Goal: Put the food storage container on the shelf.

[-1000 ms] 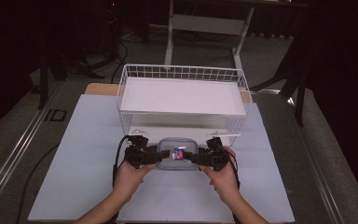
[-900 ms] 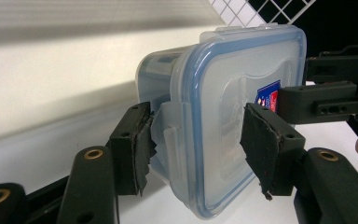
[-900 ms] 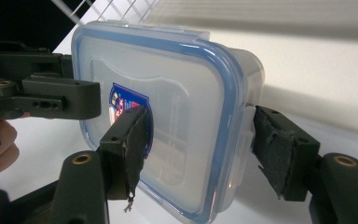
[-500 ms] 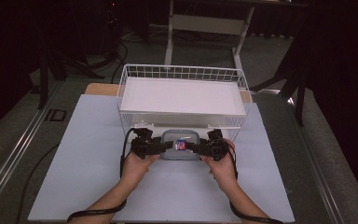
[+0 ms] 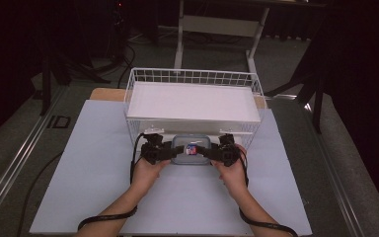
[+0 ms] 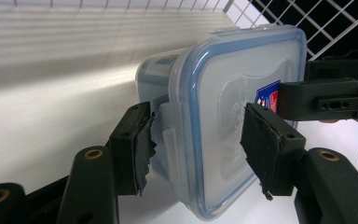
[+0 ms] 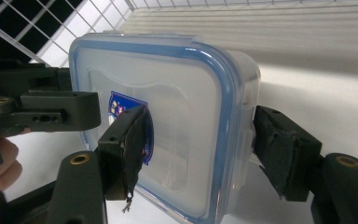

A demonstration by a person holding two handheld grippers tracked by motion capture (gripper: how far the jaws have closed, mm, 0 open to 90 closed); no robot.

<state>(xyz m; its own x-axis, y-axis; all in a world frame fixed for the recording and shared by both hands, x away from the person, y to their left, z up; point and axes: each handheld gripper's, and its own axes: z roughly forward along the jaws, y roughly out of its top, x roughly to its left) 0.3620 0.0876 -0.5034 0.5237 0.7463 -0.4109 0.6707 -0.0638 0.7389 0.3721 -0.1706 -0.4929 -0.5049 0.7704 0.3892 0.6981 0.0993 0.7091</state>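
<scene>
You hold the lidded plastic box (image 5: pixel 190 150) between both tools at the front edge of the white wire basket (image 5: pixel 193 78), near the middle of the desk (image 5: pixel 79 163), one grip per end so it likely travels level. The left gripper (image 6: pixel 193 144) and right gripper (image 7: pixel 200 149) each pinch its blue-rimmed lid edge. Its contents cannot be made out; the basket's white tray lies bare.

Both forearms reach forward from bottom edge, hands level, side by side. Left gripper (image 5: pixel 170 152) clamped on left end of clear blue-rimmed plastic container (image 5: pixel 191 149); right gripper (image 5: pixel 210 153) clamped on its right end, jaws pointing inward.
</scene>
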